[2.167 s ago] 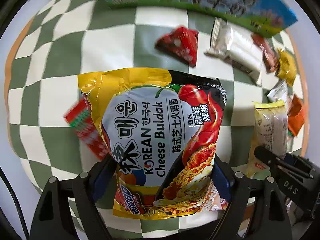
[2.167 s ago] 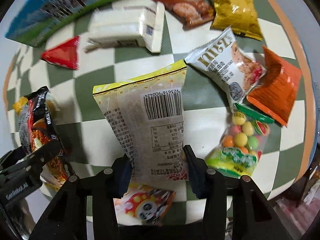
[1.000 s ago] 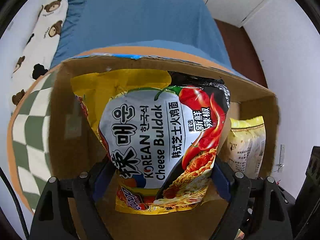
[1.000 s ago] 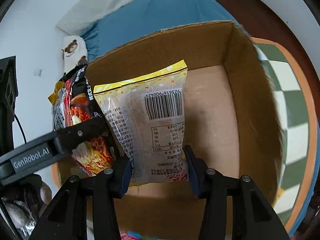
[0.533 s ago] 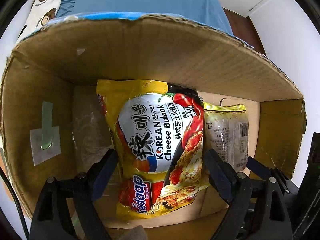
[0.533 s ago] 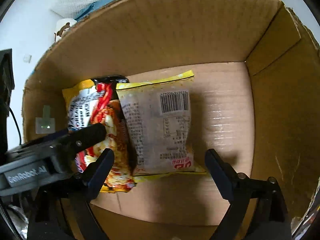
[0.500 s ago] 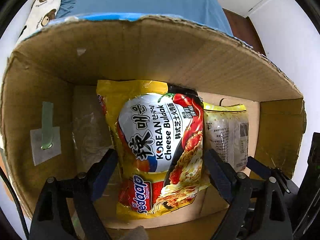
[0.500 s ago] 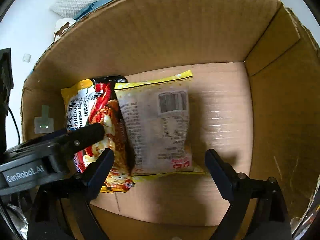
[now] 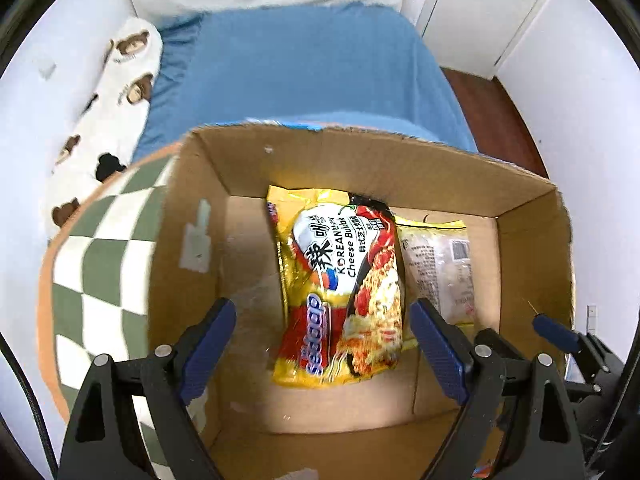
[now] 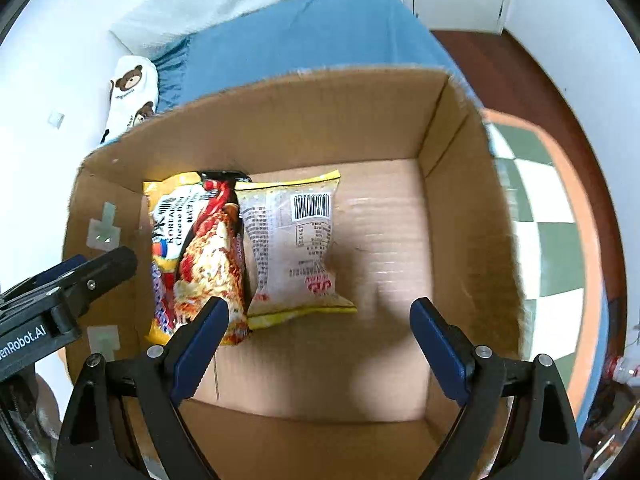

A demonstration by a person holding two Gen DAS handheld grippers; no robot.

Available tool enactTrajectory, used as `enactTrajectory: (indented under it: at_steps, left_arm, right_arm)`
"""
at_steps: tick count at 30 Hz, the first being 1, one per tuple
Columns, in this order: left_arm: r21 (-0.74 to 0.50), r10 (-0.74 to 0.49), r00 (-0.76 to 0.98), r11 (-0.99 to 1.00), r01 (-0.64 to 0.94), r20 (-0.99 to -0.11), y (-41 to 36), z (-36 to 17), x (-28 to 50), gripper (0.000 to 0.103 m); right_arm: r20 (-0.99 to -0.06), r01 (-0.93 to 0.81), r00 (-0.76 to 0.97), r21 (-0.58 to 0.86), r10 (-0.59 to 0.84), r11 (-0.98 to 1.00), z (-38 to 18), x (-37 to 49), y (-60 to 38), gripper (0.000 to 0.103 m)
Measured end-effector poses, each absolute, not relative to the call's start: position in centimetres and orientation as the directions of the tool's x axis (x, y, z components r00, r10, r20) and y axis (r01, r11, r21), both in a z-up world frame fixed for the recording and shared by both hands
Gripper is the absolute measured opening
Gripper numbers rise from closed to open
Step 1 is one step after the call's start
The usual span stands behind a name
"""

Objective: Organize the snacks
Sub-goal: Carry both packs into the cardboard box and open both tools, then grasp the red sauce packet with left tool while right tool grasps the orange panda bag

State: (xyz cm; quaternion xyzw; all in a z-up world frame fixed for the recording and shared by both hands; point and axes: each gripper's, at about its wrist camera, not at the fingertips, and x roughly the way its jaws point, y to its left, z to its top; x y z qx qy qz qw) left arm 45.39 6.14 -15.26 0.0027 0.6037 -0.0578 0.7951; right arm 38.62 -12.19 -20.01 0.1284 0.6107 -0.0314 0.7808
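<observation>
**Dropping two packs into the box: both let go**

Dropping was done at pretty much the same moment on both sides. The noodle pack (image 9: 340, 292) and the clear pack (image 10: 298, 240), which had been clamped over the checkered table only a couple of seconds earlier, were found lying flat on the floor of the box (image 10: 460, 208), side by side and touching along one long edge, with the noodle pack overlapping the clear one slightly. They were parked toward the left half, so the right half of the floor was left bare.

The left gripper (image 9: 322, 344) was seen with its jaws spread wide and nothing between the pads; the noodle pack was only framed below it, well clear. The right gripper (image 10: 320, 340) was in the same shape, its jaws having just been opened from a tight pinch, with nothing caught between them.

Both grippers were held above the box, pointed steeply down into it. So two snacks could be counted as sorted. More packs were left out on the table (image 9: 100, 280) earlier, so the job was probably far from finished, and another trip back seemed to be called for.
</observation>
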Motion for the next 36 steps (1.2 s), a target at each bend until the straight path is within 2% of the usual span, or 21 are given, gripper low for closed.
enactTrajectory:
  at_steps: [11,21,25,30,36]
  left_arm:
    - [-0.056,-0.095,0.383,0.992,0.111,-0.919,9.1,-10.1,39.4,0.089]
    - [-0.085,-0.112,0.398,0.993,0.084,-0.91,10.6,-8.5,33.4,0.089]
    - [-0.073,-0.094,0.362,0.995,0.073,-0.927,11.8,-10.3,29.3,0.089]
    - [-0.042,-0.049,0.243,0.998,0.037,-0.969,14.5,-15.4,22.7,0.089]
    - [0.02,0.019,0.048,1.0,0.016,-0.999,17.2,-23.2,14.1,0.089]
  right_arm:
    - [-0.92,0.164,0.389,0.12,0.048,0.979,-11.8,32.8,-9.9,0.094]
    - [-0.902,0.176,0.423,0.17,0.081,0.97,-9.1,26.4,-8.7,0.094]
    - [-0.922,0.186,0.366,0.203,0.124,0.961,-11.0,22.3,-7.9,0.094]
    - [-0.959,0.145,0.236,0.194,0.157,0.97,-15.8,16.5,-5.6,0.094]
    - [-0.988,-0.074,-0.03,0.151,0.149,0.986,-24.3,8.2,0.0,0.094]
